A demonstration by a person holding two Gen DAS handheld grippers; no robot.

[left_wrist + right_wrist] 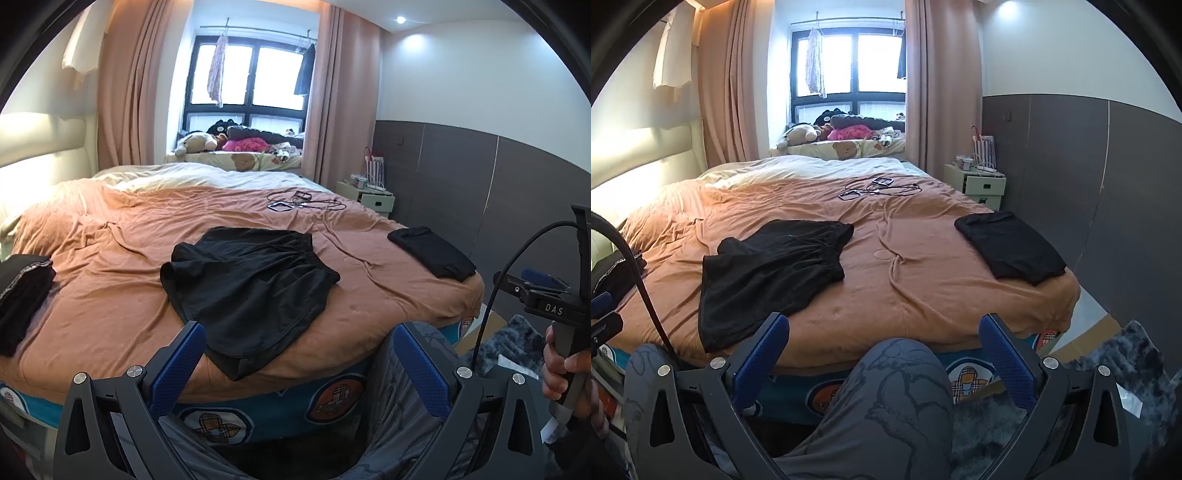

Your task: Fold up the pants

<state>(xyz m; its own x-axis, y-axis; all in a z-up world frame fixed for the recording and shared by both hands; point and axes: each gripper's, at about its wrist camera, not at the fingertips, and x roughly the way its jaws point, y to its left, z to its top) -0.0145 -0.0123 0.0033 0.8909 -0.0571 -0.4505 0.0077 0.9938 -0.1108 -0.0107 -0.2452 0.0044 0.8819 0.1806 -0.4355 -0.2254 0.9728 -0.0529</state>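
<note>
Both sets of jaws are spread wide with nothing between them. The left gripper hangs just off the foot of the bed, pointed at the black shorts, which lie loosely spread on the orange bedcover with one leg hanging over the near edge. The right gripper sits a bit further right, above the person's knee in grey printed trousers, so the shorts show up to its left. A folded black garment lies near the bed's right edge, well apart from the shorts. Far left there's a dark pile, probably more clothes, hard to tell. Cables and a phone lie further up the bed.
</note>
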